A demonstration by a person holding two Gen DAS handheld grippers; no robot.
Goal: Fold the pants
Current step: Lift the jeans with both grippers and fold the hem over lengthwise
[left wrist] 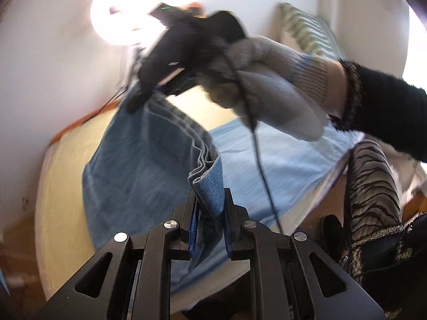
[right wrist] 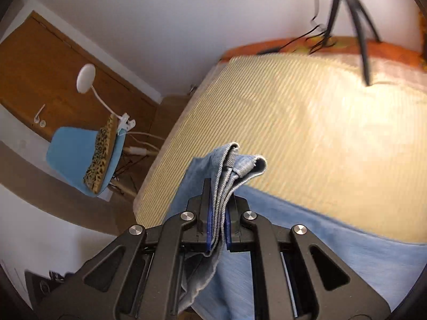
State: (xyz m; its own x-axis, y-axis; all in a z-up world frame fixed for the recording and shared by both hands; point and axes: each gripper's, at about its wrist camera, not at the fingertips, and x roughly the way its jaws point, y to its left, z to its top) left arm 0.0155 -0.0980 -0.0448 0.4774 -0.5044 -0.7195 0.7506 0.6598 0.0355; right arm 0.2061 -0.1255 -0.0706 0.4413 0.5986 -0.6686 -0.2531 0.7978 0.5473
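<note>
A: Where are the soft blue denim pants [left wrist: 138,165] right now?

B: They are hanging in the air over the bed with the pale yellow ribbed cover [right wrist: 307,138]. A light blue sheet [left wrist: 267,160] is lying on the bed under them.

A: Who is holding them?

B: Both grippers are. The left hand-held gripper [left wrist: 210,213] is pinching a bunched edge of the pants between its blue pads. The right hand-held gripper [right wrist: 217,221] is squeezing a few stacked layers of the cloth too. A hand in a grey knit glove [left wrist: 269,90] is gripping that right one.

A: So which step is this?

B: I think they are lifting the pants up by two spots, so the cloth is hanging straight, getting ready for a fold.

A: What is the next move needing?

B: Probably both grips staying tight, and the two ends coming down together onto the bed so the layers are lying flat and lined up.

A: Anything else around?

B: A black tripod [right wrist: 355,13] is standing at the far end of the bed, and a blue chair with a leopard-spot cushion [right wrist: 77,154] is off to the side.
</note>
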